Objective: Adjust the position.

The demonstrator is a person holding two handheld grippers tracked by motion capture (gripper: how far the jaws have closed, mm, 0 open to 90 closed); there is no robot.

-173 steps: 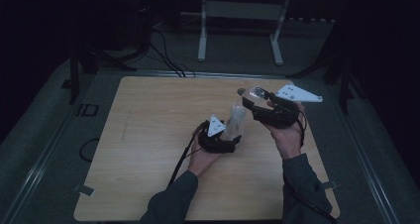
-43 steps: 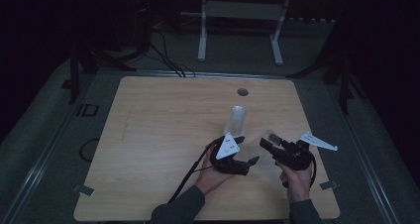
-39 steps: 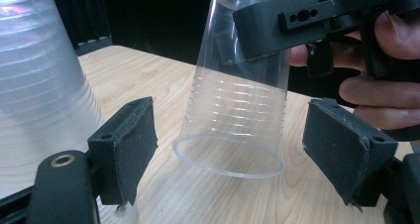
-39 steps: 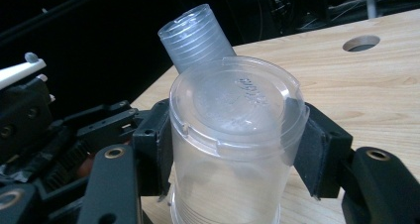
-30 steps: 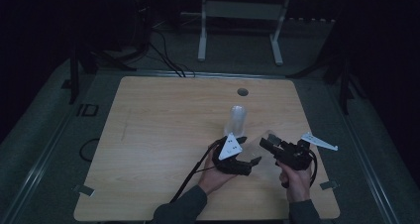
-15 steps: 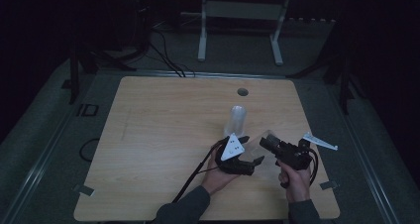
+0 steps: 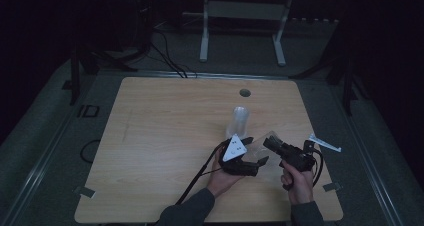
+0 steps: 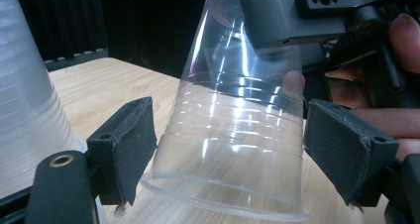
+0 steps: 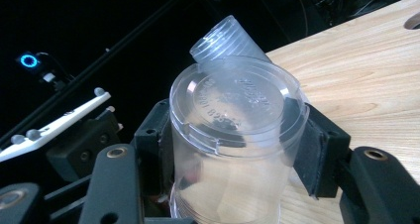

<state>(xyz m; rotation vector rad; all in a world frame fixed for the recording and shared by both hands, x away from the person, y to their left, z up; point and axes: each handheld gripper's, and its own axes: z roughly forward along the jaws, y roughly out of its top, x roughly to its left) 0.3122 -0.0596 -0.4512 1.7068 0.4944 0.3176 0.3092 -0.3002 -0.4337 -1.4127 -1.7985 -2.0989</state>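
Note:
A clear plastic cup (image 7: 262, 141) hangs tilted and upside down just above the wooden table (image 7: 165, 136), with my right gripper (image 7: 272, 145) shut on its base end. The right gripper view has the cup's base (image 9: 237, 100) squeezed between my right gripper's (image 9: 237, 135) two pads. My left gripper (image 7: 256, 152) is open, one jaw on each side of the cup's rim end (image 8: 233, 135), with small gaps to the wall. The right gripper's grey fingers (image 8: 292, 13) clamp the top of the cup. A stack of clear cups (image 7: 240, 120) stands upside down just behind (image 8: 25, 85) (image 9: 225, 38).
A round hole (image 7: 244, 92) sits in the table's far edge. A white metal stand (image 7: 240, 16) and cables (image 7: 165, 51) lie on the floor beyond. The left gripper's pale plate (image 9: 54, 117) appears at the left of the right gripper view.
Since the oldest frame both grippers came back toward the near edge, the right one carrying the cup. Over the last second the left gripper edged right, up to the held cup.

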